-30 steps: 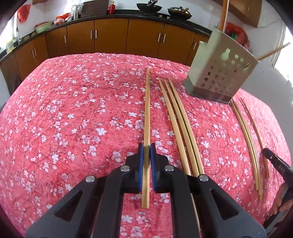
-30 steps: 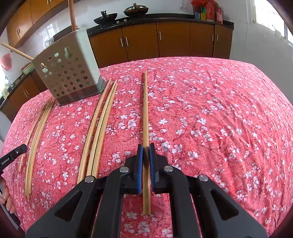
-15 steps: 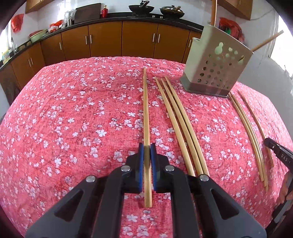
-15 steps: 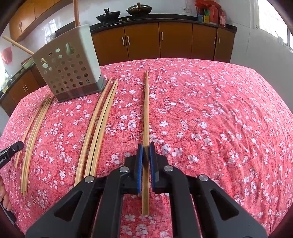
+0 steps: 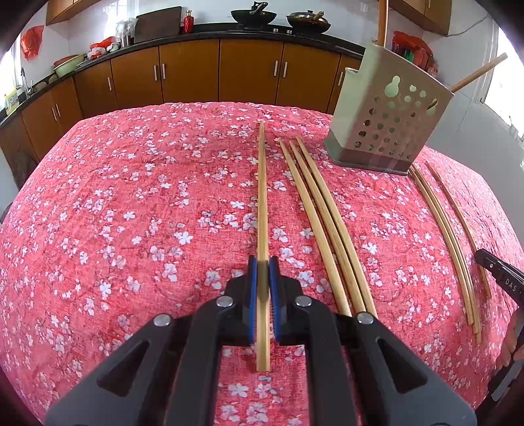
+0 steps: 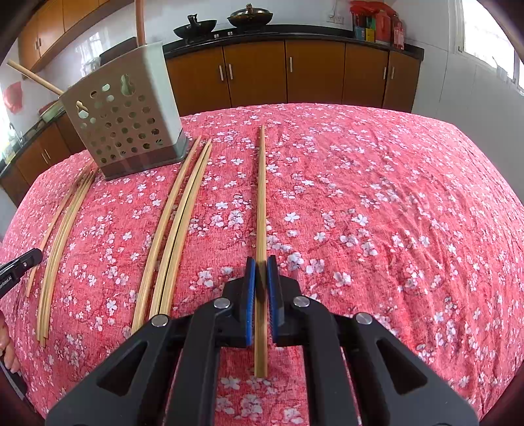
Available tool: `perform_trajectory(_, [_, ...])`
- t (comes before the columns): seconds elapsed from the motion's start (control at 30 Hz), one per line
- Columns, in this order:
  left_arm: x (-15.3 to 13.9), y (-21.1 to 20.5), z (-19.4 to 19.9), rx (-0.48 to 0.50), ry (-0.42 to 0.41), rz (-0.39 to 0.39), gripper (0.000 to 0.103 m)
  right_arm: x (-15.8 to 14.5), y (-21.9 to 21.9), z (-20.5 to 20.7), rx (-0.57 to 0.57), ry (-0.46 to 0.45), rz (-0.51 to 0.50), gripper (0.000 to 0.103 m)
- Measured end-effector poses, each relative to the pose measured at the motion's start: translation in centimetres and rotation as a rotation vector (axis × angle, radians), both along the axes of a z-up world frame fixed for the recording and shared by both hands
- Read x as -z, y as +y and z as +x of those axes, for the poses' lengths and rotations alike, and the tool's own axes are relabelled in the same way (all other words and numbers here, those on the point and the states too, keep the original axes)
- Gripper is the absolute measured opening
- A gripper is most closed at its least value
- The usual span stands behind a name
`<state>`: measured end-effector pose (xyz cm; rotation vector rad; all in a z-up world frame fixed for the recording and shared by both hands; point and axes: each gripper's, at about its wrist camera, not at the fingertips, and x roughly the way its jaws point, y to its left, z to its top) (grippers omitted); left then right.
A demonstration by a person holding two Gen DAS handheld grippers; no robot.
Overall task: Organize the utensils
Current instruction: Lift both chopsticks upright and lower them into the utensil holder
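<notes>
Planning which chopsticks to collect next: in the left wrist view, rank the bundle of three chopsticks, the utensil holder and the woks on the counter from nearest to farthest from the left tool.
1. Bundle of three chopsticks, just right of the left tool, lying on the tablecloth.
2. Utensil holder, farther back on the right.
3. Woks, far behind on the counter.

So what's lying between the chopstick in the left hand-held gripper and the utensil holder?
Three loose chopsticks lie side by side on the cloth between the gripped chopstick and the utensil holder, in the left wrist view.
</notes>
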<state>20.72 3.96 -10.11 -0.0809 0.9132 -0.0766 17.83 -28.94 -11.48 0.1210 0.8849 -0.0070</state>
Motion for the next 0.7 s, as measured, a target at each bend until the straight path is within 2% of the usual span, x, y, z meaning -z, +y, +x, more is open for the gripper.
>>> perform_trajectory(0.4, [-0.1,-0.1,-1.0,-0.018,0.000,-0.013,0.009,-0.4,0.2,-0.5,0.000,0.000,0.012,0.008])
perform_trajectory(0.5, [-0.5,0.1,-1.4,-0.027,0.007,-0.016,0.009,-1.2,-0.2,-1.2,0.009,-0.044,0.035,0.008])
perform_trajectory(0.7, [-3.2,0.9,-2.6,-0.037,-0.069,-0.016,0.009,-3.9,-1.0,-2.5,0.015,-0.142,0.050,0.008])
